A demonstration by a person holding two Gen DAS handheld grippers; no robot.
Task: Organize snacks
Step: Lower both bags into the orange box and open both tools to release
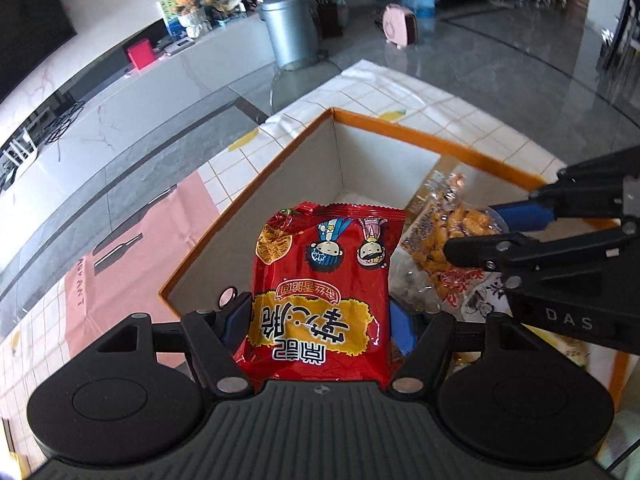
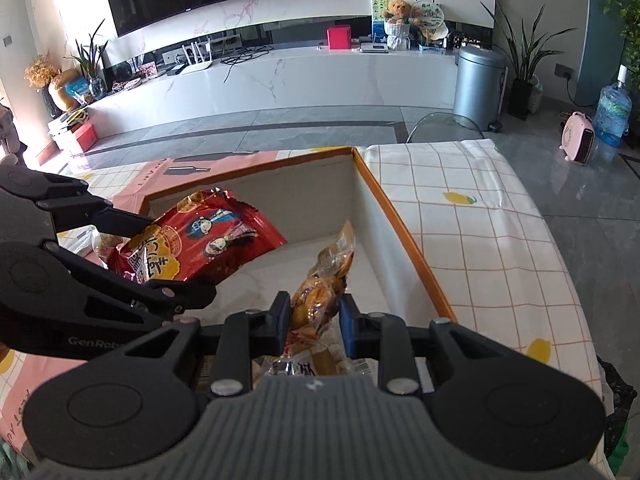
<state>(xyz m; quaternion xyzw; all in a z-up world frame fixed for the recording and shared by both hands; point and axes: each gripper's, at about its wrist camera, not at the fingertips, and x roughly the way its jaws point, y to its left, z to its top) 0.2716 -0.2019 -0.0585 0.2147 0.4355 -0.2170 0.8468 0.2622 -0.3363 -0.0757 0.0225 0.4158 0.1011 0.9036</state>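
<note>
My left gripper (image 1: 320,316) is shut on a red noodle-snack bag (image 1: 324,280) and holds it above the orange-rimmed white box (image 1: 256,196). In the right wrist view the left gripper (image 2: 160,256) and the red bag (image 2: 200,240) hang over the box's left part. My right gripper (image 2: 314,320) is shut on a clear bag of orange snacks (image 2: 320,288) over the box (image 2: 400,216). In the left wrist view the right gripper (image 1: 492,232) and the orange snack bag (image 1: 452,236) are at the right.
The box sits on a checked tablecloth (image 2: 480,232) with lemon prints. More snack packets (image 2: 316,364) lie in the box's near end. A grey bin (image 2: 478,84), a water jug (image 2: 612,108) and a pink heater (image 2: 578,140) stand on the floor beyond.
</note>
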